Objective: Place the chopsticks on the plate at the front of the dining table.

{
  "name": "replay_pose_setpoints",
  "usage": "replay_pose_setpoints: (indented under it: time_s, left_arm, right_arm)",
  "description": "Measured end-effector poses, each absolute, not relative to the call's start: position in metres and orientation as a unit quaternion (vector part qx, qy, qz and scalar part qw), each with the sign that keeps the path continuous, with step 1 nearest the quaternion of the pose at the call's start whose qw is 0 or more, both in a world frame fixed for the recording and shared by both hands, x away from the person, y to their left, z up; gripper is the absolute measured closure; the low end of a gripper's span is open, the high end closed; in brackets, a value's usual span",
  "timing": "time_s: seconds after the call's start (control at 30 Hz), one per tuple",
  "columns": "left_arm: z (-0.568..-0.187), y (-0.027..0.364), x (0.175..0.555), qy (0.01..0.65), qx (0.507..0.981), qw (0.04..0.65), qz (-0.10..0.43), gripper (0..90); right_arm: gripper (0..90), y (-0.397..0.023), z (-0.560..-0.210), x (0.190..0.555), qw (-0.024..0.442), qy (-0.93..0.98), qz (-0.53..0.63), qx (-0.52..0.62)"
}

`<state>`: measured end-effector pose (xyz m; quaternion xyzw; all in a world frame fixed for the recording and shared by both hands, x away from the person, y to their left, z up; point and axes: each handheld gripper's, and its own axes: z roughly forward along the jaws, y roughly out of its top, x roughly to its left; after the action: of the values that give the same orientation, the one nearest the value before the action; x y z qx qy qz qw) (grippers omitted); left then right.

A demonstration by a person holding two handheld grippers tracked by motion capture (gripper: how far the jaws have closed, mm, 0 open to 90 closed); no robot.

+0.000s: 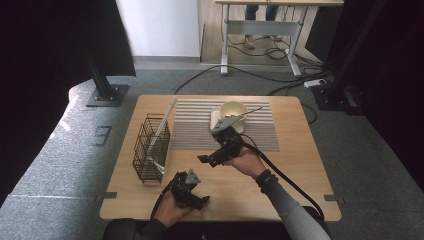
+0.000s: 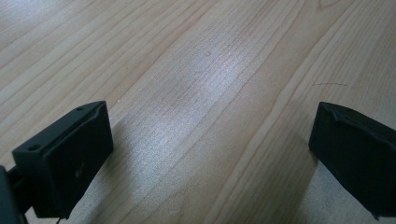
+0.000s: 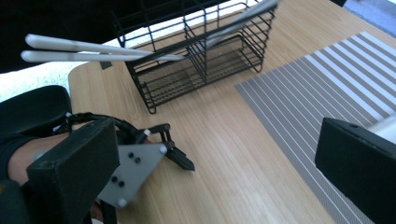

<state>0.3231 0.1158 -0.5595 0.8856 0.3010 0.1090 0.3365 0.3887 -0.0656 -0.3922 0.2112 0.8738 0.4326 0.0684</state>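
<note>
My left gripper (image 1: pixel 192 196) sits low over the table's front edge, held in a hand. Its jaws stand wide apart over bare wood, so the left gripper (image 2: pixel 210 154) is open and holds nothing. My right gripper (image 1: pixel 212 156) hovers above the table's middle, pointing left, just in front of a cream bowl (image 1: pixel 233 109). The right gripper (image 3: pixel 215 172) is open with nothing between its jaws. It looks over the left gripper (image 3: pixel 140 163) toward a black wire basket (image 3: pixel 196 56), which has white chopsticks (image 3: pixel 102 49) leaning in it.
The wire basket (image 1: pixel 150 147) stands at the table's left with the chopsticks (image 1: pixel 166 124) slanting out of it. A grey striped placemat (image 1: pixel 195 130) covers the far middle. A thin utensil (image 1: pixel 251 110) rests across the bowl. Cables run from both grippers.
</note>
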Motion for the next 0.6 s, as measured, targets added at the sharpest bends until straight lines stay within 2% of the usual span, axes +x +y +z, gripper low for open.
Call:
replay_pose_setpoints:
  time_s: [0.6]
  left_arm:
    - [-0.560,0.116,0.323,0.302,0.885,0.337,0.109,0.0]
  right_arm:
    - [0.0,-0.014,-0.386,0.378,0.032,0.880,0.443,0.169]
